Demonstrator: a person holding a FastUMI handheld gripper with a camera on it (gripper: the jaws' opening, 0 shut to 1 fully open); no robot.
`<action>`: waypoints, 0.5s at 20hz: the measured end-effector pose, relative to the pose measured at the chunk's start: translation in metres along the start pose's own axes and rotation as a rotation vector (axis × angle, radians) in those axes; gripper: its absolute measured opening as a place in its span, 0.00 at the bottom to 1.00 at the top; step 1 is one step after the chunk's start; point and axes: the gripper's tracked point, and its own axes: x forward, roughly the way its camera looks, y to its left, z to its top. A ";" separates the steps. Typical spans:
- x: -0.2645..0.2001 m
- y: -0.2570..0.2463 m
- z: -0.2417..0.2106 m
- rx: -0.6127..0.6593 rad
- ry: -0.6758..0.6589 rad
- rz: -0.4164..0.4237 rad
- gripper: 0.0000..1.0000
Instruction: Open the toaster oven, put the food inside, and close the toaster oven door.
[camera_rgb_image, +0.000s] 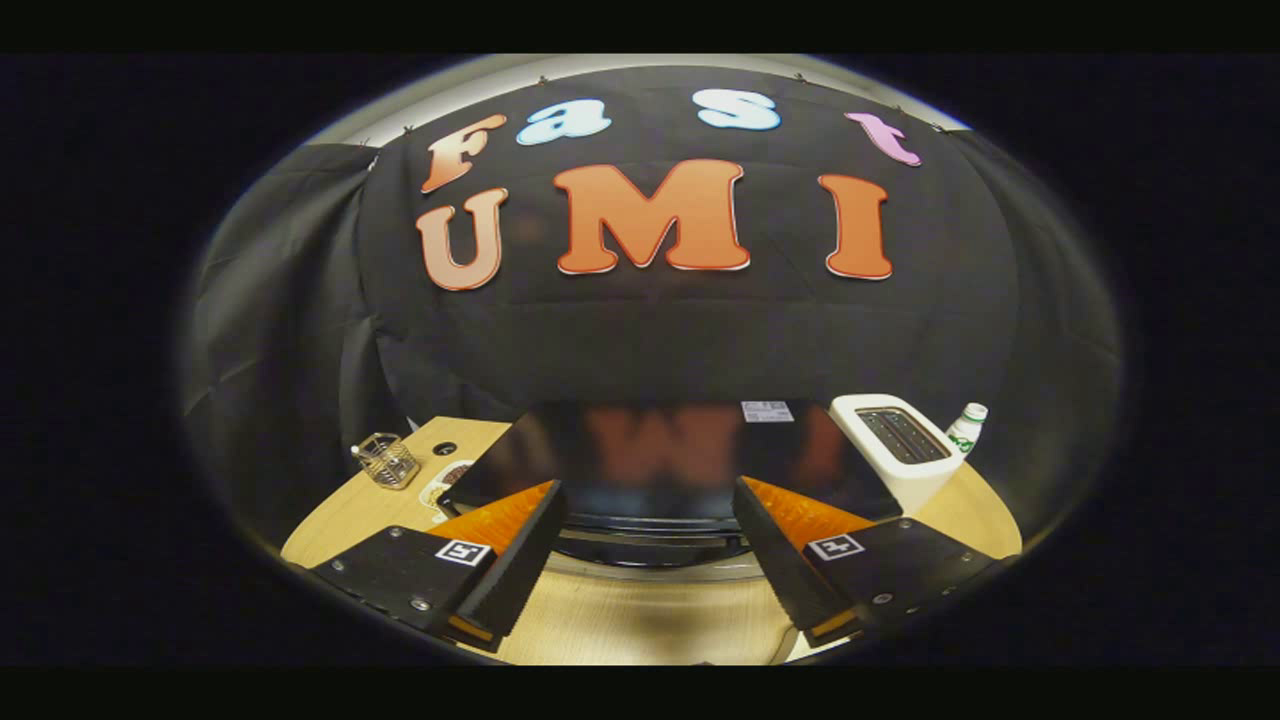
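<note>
The black toaster oven (660, 450) stands on the wooden table (640, 620), and I look down on its glossy top from just in front of it. Its front edge and a pale handle bar (650, 570) lie between my fingers. My gripper (648, 487) is open, with nothing between the fingers, which reach to the oven's front top edge. A small white plate with dark food (447, 482) lies by the oven's left corner, partly hidden behind it and the left finger.
A white pop-up toaster (900, 450) stands right of the oven, with a white bottle (966, 428) behind it. A clear glass cup (386, 460) sits at the table's far left. The booth's black cloth wall rises close behind.
</note>
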 end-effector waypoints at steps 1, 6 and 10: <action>0.004 0.001 -0.006 0.002 0.014 -0.003 0.99; 0.009 -0.002 -0.021 -0.019 0.028 -0.052 0.99; -0.004 0.008 -0.027 -0.020 -0.034 -0.030 0.96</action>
